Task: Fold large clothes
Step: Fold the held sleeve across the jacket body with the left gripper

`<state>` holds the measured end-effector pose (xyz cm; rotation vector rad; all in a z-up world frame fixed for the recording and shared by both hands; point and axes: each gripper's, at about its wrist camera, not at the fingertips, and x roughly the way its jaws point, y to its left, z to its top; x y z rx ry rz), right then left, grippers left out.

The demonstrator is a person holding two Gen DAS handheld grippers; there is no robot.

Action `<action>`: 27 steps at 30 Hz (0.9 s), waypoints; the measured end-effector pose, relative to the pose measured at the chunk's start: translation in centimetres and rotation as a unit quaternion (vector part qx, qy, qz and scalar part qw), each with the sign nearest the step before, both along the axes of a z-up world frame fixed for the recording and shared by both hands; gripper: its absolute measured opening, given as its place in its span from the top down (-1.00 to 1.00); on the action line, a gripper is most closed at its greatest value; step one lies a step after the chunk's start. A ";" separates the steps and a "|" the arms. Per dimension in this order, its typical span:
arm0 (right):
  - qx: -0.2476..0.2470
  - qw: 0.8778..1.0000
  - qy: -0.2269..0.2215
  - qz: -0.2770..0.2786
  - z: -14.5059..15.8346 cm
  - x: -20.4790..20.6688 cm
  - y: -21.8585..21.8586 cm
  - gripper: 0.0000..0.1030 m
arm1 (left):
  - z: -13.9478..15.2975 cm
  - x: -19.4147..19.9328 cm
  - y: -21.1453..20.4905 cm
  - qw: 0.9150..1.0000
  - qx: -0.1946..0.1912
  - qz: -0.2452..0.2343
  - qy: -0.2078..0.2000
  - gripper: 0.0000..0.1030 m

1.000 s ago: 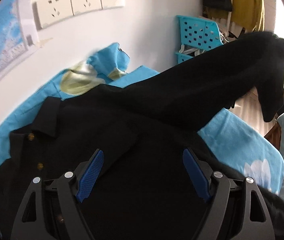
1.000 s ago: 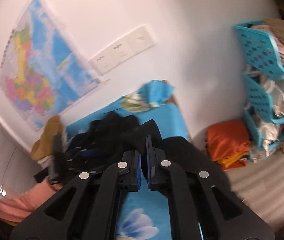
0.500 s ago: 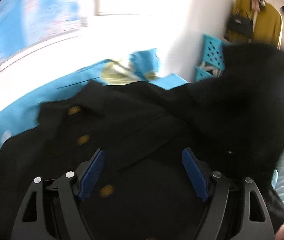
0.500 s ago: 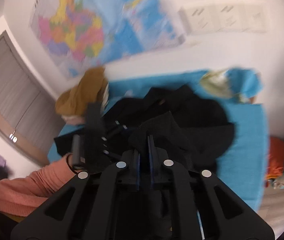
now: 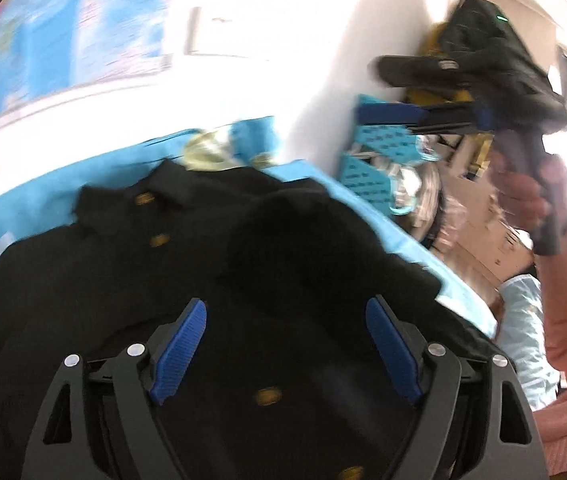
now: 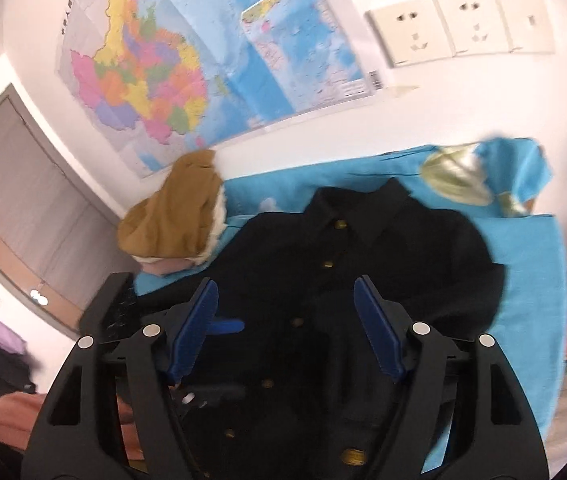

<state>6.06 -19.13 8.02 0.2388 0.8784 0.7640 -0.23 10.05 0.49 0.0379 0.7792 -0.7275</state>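
Sleeve now dropped across the black buttoned coat | my right claw just opening, empty; left claw wide, empty | soft, heavy cloth; I'd grip the hem.

Black coat, gold buttons

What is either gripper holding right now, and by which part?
Nothing. The left gripper is open above the black coat. The right gripper has just been opening and has nothing between its fingers.
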 end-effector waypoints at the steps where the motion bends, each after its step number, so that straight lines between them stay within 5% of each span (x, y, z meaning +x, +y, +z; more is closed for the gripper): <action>1: -0.014 1.000 0.002 0.000 -0.4 -0.2 -0.3 -0.43 | 0.0 -0.2 -0.6 1.000 0.000 -0.005 -0.004 -0.57; 5: -0.083 0.996 0.041 0.017 -4.9 -2.1 -0.5 -0.54 | -0.4 -0.1 -1.1 1.000 -0.002 -0.015 0.002 -0.57; 7: -0.105 0.992 0.071 0.028 -7.5 -3.0 -0.3 0.02 | -0.4 0.1 -0.3 1.000 -0.011 -0.011 0.008 -0.57; 8: -0.109 0.990 0.085 0.034 -8.5 -3.3 -0.2 0.46 | -0.2 0.2 0.2 1.000 -0.017 -0.008 0.009 -0.57; 11: -0.079 0.993 0.072 0.055 -8.1 -4.3 0.5 0.60 | 0.7 -0.2 2.1 1.000 -0.029 0.008 0.002 -0.57; 16: -0.025 0.991 0.022 0.129 -4.3 -5.8 6.1 0.50 | 4.2 -1.5 7.6 0.995 -0.091 0.037 -0.018 -0.57; 17: -0.019 0.989 0.020 0.147 -4.1 -6.1 7.6 0.31 | 5.2 -1.8 9.1 0.993 -0.108 0.050 -0.025 -0.58; 18: -0.014 0.987 0.023 0.156 -4.2 -6.2 8.6 -0.19 | 5.8 -2.1 10.0 0.991 -0.114 0.063 -0.032 -0.60; 19: 0.000 0.986 0.033 0.166 -4.4 -6.0 9.6 -0.41 | 6.4 -2.5 10.9 0.990 -0.111 0.080 -0.043 -0.62; 23: 0.009 0.988 0.012 0.152 -4.0 -5.1 9.5 -0.38 | 6.3 -3.6 11.6 0.990 -0.085 0.101 -0.043 -0.62; 27: 0.008 0.998 -0.009 0.066 -3.8 -3.5 5.2 -0.39 | 4.2 -4.5 8.9 0.997 -0.040 0.062 -0.021 -0.68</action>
